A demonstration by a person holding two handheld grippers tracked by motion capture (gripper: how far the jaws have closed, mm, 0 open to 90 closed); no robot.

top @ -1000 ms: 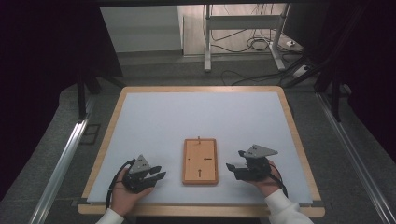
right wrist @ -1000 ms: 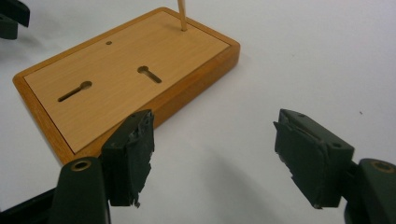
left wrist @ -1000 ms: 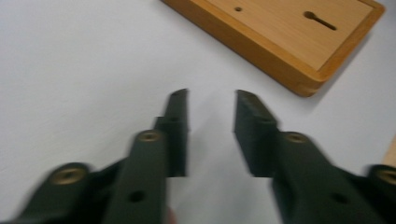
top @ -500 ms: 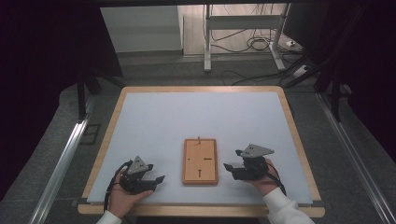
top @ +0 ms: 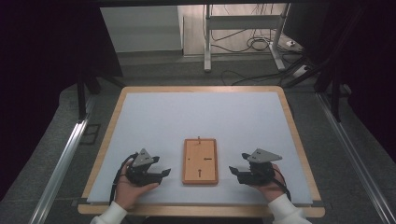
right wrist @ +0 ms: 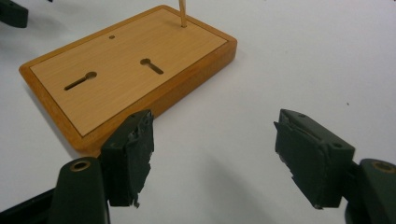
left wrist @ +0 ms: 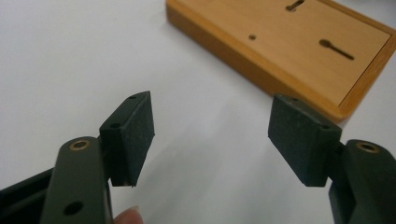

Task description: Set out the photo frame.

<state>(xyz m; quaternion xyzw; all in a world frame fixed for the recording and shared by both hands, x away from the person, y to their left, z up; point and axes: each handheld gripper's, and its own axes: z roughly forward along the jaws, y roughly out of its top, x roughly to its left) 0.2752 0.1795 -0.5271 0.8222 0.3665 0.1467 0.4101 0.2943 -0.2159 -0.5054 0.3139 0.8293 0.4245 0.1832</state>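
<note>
A flat wooden board [top: 200, 161] with two keyhole slots and a thin upright peg [top: 199, 138] at its far end lies near the table's front edge. My left gripper [top: 163, 174] rests on the table just left of the board, open, with nothing between its pads [left wrist: 135, 128]. In the left gripper view the board [left wrist: 289, 44] lies ahead and to the right. My right gripper [top: 235, 171] rests just right of the board, also open and empty. The right gripper view has the board [right wrist: 126, 70] ahead on the left, the peg [right wrist: 182, 11] at its far corner.
The white table top [top: 201, 116] has a wooden rim and stretches away behind the board. Beyond the table stand a metal rack's legs [top: 207, 42] with cables on the floor. Rails run along both sides of the table.
Both hands have drawn slightly toward the table's front edge. The board has not moved.
</note>
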